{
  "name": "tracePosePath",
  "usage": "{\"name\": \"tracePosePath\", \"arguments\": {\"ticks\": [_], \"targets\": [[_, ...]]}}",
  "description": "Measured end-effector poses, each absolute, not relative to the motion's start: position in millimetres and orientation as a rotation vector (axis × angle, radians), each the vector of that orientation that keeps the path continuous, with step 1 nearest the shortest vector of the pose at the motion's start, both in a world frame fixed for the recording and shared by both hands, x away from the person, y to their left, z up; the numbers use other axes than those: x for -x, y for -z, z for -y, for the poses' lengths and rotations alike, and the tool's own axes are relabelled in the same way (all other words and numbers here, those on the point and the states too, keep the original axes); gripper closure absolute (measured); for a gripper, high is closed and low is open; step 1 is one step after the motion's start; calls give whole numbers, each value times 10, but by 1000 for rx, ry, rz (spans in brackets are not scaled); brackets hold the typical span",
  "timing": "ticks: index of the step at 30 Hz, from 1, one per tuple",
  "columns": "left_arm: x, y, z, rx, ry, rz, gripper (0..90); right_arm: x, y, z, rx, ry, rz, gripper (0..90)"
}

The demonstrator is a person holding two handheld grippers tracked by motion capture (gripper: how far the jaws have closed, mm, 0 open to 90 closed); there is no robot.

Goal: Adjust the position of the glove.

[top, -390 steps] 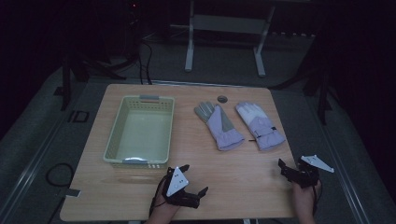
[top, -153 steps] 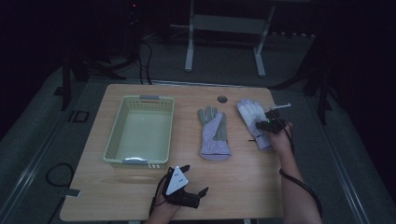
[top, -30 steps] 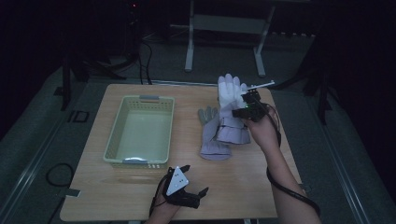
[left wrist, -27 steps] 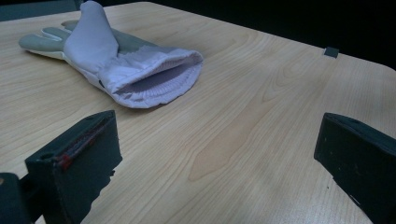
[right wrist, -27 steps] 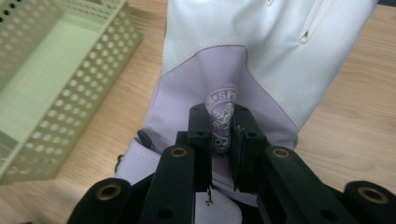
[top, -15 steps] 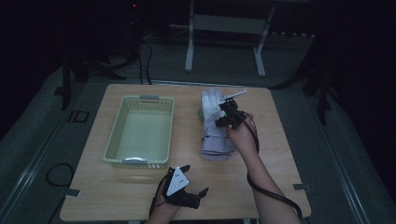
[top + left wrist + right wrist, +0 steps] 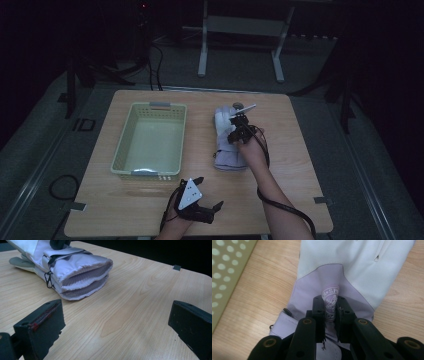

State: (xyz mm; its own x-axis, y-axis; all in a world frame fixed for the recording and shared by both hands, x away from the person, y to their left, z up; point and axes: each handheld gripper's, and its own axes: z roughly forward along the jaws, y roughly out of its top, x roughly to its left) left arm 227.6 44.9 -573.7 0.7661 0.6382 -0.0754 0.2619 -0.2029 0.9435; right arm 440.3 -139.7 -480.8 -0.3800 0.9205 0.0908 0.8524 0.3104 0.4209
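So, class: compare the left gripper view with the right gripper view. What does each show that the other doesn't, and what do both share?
Left gripper view alone: the stacked gloves' open cuffs and the left gripper, its jaws wide apart above bare wood. Right gripper view alone: the right gripper pinching the top glove's snowflake-printed patch, plus the green basket. Both share the gloves and the wooden table.

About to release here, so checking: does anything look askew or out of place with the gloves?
Nothing stands out. The top glove lies squarely on the bottom glove, cuffs lined up. The right claw pinches a fold of the top glove's fabric. The basket sits undisturbed beside the stack.
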Motion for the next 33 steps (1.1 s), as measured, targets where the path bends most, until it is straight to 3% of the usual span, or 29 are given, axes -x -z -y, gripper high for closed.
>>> {"name": "tracePosePath", "arguments": {"ticks": [11,20,26,29,33], "targets": [[-2275,5736,-448,-1788,-401,-703,6,-4377,4826,1597,-1646,-582,-2418,786],[-2273,5737,-448,-1788,-400,-696,6,-4362,4767,1616,-1605,-640,-2428,662],[-2276,5737,-449,-1783,-393,-701,6,-4324,4656,1679,-1543,-743,-2415,522],[-2276,5737,-449,-1785,-395,-701,6,-4297,4600,1709,-1469,-743,-2419,315],[-2279,5736,-452,-1786,-395,-705,6,-4262,4550,1771,-1446,-801,-2438,219]]}}
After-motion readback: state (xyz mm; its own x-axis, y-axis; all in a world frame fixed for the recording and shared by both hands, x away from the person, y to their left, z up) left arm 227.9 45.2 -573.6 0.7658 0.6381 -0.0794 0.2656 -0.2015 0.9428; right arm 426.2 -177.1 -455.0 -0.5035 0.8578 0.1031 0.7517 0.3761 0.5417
